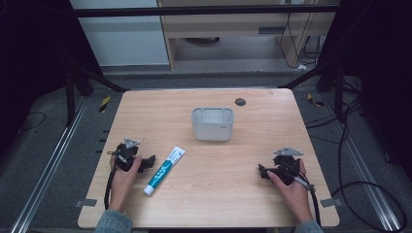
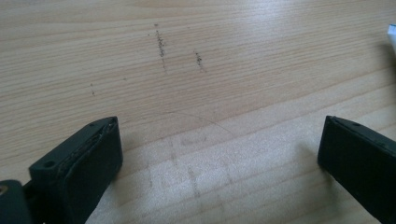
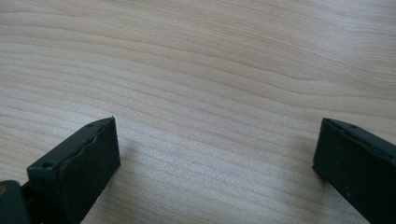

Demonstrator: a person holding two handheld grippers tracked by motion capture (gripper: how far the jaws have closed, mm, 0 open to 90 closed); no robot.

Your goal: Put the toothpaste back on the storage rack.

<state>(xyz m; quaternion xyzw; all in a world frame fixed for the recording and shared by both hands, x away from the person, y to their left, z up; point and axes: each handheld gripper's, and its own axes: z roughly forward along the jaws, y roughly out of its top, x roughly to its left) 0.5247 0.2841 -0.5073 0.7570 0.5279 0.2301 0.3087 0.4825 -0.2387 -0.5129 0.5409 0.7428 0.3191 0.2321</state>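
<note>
A white and teal toothpaste tube (image 1: 164, 170) lies flat on the wooden table (image 1: 214, 204), left of centre, cap end toward the near edge. My left gripper (image 1: 148, 161) rests on the table just left of the tube, jaws wide apart with bare wood between them (image 2: 219, 154); a white corner of the tube (image 2: 391, 33) shows at the right edge of the left gripper view. My right gripper (image 1: 263, 172) rests on the table near the right side, open, with nothing but wood grain between its jaws (image 3: 215, 154). A grey rectangular bin (image 1: 213, 124) stands upright behind the table's centre.
A small dark round disc (image 1: 240, 102) sits near the table's far edge. Faint dark scuff marks (image 2: 161, 44) dot the wood ahead of the left gripper. Cables (image 1: 369, 184) lie on the floor to the right of the table.
</note>
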